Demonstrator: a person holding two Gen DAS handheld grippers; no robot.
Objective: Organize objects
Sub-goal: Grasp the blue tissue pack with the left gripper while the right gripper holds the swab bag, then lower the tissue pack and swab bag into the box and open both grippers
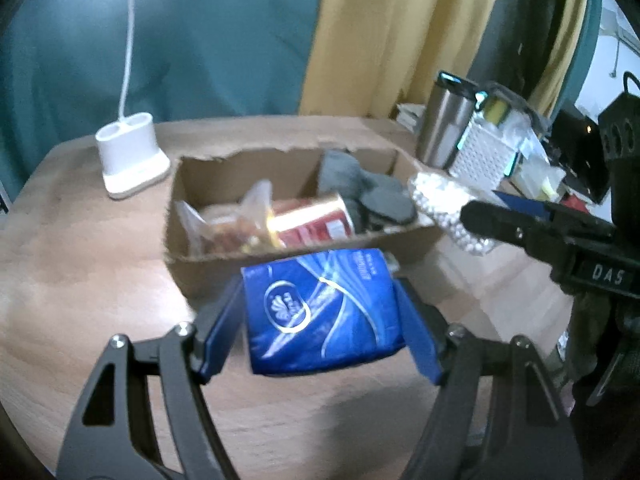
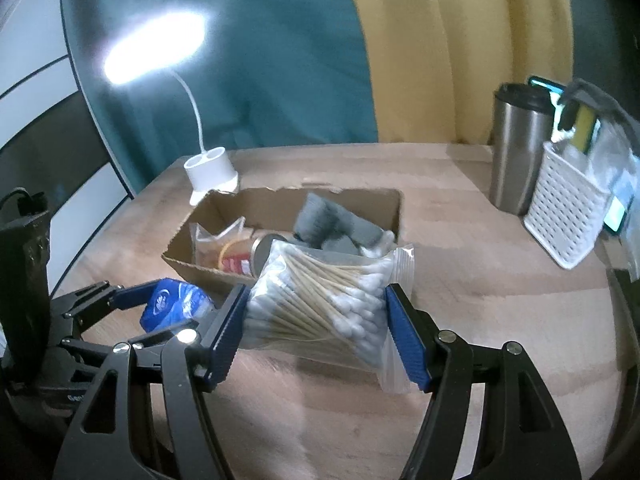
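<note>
My left gripper (image 1: 320,316) is shut on a blue tissue pack (image 1: 320,308) and holds it just in front of the open cardboard box (image 1: 208,268). My right gripper (image 2: 316,320) is shut on a clear bag of cotton swabs (image 2: 320,304), held above the table near the box's (image 2: 376,204) front right corner. The box holds a red can (image 1: 312,220), a snack bag (image 1: 224,224) and grey cloth (image 1: 360,188). The right gripper (image 1: 472,216) and swab bag (image 1: 440,204) also show in the left wrist view; the left gripper (image 2: 168,304) with the blue pack (image 2: 176,304) shows in the right wrist view.
A white desk lamp (image 1: 128,156) stands on the wooden table (image 1: 80,280) left of the box. A steel tumbler (image 2: 520,152) and a white perforated basket (image 2: 568,208) with clutter stand at the right. Teal and yellow curtains hang behind.
</note>
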